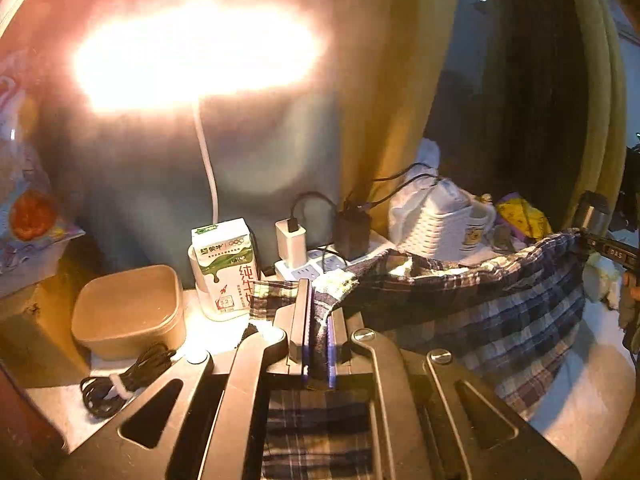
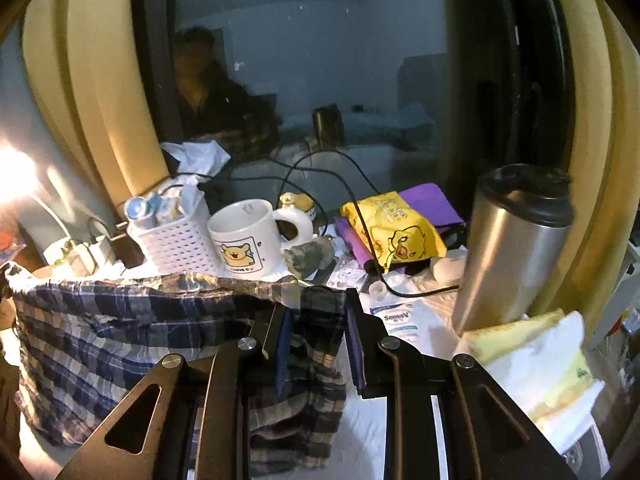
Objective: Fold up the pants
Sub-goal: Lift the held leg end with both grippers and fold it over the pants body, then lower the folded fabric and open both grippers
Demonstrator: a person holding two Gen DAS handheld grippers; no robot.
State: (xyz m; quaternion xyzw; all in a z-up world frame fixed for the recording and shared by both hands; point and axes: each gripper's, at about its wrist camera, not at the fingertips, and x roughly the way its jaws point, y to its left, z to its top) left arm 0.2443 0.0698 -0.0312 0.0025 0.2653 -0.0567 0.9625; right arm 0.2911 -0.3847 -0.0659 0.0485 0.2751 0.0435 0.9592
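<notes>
The plaid pants (image 1: 500, 304) hang in the air between the two tools, stretched by their top edge above the white table (image 1: 568, 412), with the rest of the cloth drooping below. The left gripper (image 1: 318, 320) is clamped tight on one end of that edge; its fingers are pressed together with only a thin layer of fabric between them. The right gripper (image 2: 316, 328) holds the other end, but its fingers stand visibly wider, with a thick bunch of cloth gathered between them, so that grip looks less secure, and whether both pads bear firmly on the fabric cannot be told.

The main risk is a slip on the right side: if the tools pull further apart, the bunched cloth could slide out and the pants would drop in a heap. The second risk is the clutter. Just ahead of the right gripper, beyond the held edge, stand a white mug (image 2: 244, 236) and a perforated white basket (image 2: 176, 240); ahead and to its outer side is a tall steel tumbler (image 2: 508, 240). Ahead of the left gripper sit a milk carton (image 1: 224, 268), a power strip (image 1: 316, 268) with chargers, and a tan container (image 1: 128, 308). A forward swing of the hanging cloth could catch a cable or tip the mug or tumbler.
</notes>
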